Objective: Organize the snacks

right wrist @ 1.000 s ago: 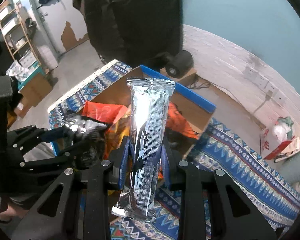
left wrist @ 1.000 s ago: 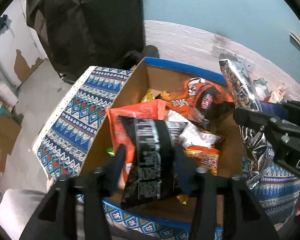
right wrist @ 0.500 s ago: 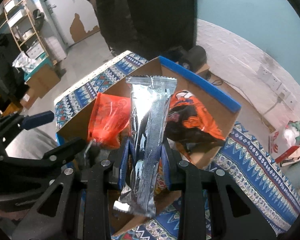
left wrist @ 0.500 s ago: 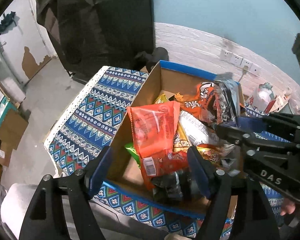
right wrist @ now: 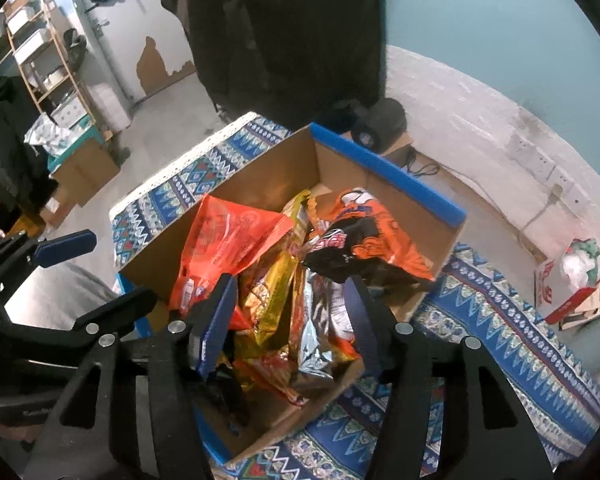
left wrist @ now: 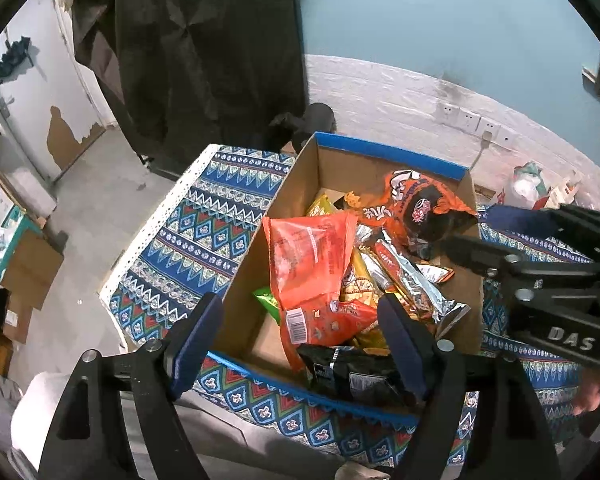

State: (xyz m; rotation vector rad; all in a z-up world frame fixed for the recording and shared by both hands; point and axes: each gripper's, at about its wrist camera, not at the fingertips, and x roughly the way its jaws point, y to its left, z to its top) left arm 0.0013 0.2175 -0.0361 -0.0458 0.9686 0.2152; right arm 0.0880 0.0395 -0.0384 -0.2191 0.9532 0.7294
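Above the cardboard box (left wrist: 384, 168) we hold both grippers, and both stand wide open with nothing between their fingers. Our left gripper (left wrist: 300, 332) hangs over the near edge of the box, its blue-padded fingers spread to either side of the snack pile. Our right gripper (right wrist: 290, 312) hangs over the same box from the other side, and its fingers also spread around the packets without touching them, as far as we can tell.

All the snacks lie inside the box, which has a blue rim and stands on a table covered with a patterned blue cloth (left wrist: 204, 232). On top of the pile, toward the left wall, we see a large orange-red bag (left wrist: 312, 256) with a barcode at its lower end. At the far right corner leans an orange and black bag (left wrist: 424, 210). Between them lie a gold packet (right wrist: 272, 280) and a long silver packet (left wrist: 420, 292), the silver one stretched toward the right wall. A black packet (left wrist: 356, 372) lies at the near edge, just under our left gripper. A small green packet (left wrist: 266, 298) shows partly under the orange-red bag.

From the left camera we see the black frame of the right gripper coming in from the right, above the box wall.
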